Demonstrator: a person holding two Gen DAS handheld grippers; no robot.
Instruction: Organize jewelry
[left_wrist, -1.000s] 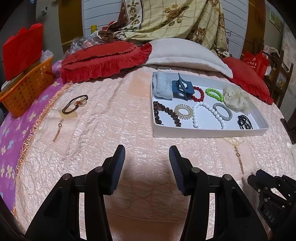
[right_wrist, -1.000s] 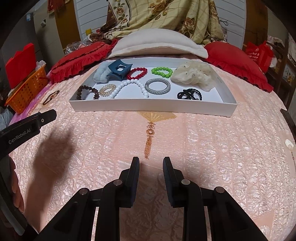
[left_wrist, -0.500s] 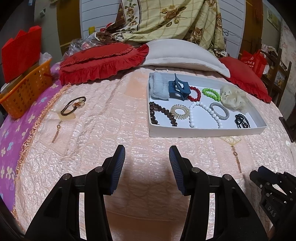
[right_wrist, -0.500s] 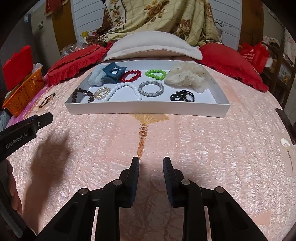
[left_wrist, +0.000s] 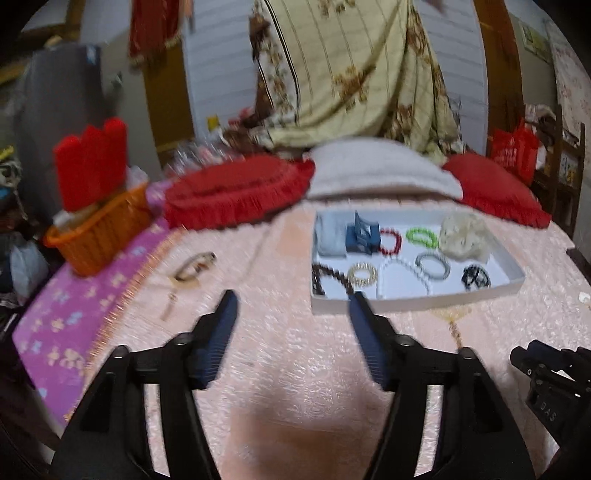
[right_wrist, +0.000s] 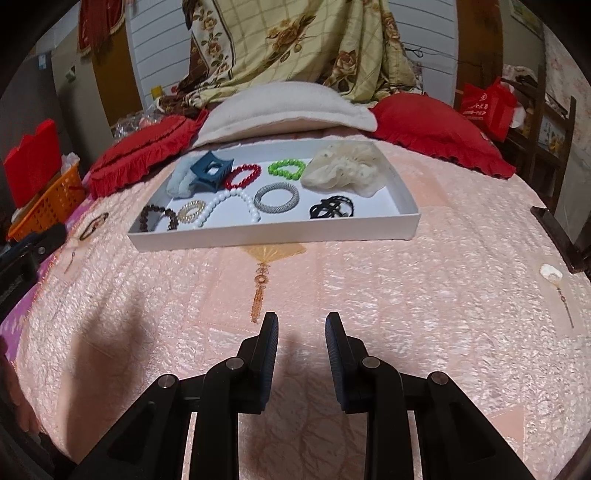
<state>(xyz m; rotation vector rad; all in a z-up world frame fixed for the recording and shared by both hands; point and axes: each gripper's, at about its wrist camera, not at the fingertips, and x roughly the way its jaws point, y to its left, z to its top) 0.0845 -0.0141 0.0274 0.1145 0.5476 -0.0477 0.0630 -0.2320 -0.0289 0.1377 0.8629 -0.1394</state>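
**Right wrist view: almost everything's boxed, one piece left out**

Nearest, the right gripper (right_wrist: 301, 325) hangs over the bedspread, jaws slightly apart and empty. The left gripper (left_wrist: 291, 306) is spread wide, empty too, probably lining up for the stray bracelet (left_wrist: 194, 264) far left. Further back, the white tray (right_wrist: 273, 236) holds bracelets, a pearl strand (right_wrist: 225, 206), scrunchies and a blue claw clip (right_wrist: 210, 171).

In the right wrist view, a tray (right_wrist: 280, 236) sits on the bedspread (right_wrist: 369, 295) in the upper middle of the frame, with pillows (right_wrist: 288, 110) behind it. Inside, the back row runs left to right: hair claw (right_wrist: 211, 171), two bead bracelets (right_wrist: 242, 176), scrunchie (right_wrist: 345, 168); the front row holds a bead strand (right_wrist: 157, 217) at far left, then a pearl string (right_wrist: 225, 206), a bangle (right_wrist: 276, 197) and a hair tie (right_wrist: 331, 208). At the left edge a basket (right_wrist: 48, 203) stands, and a loose bracelet (right_wrist: 94, 226) lies between it and the tray.
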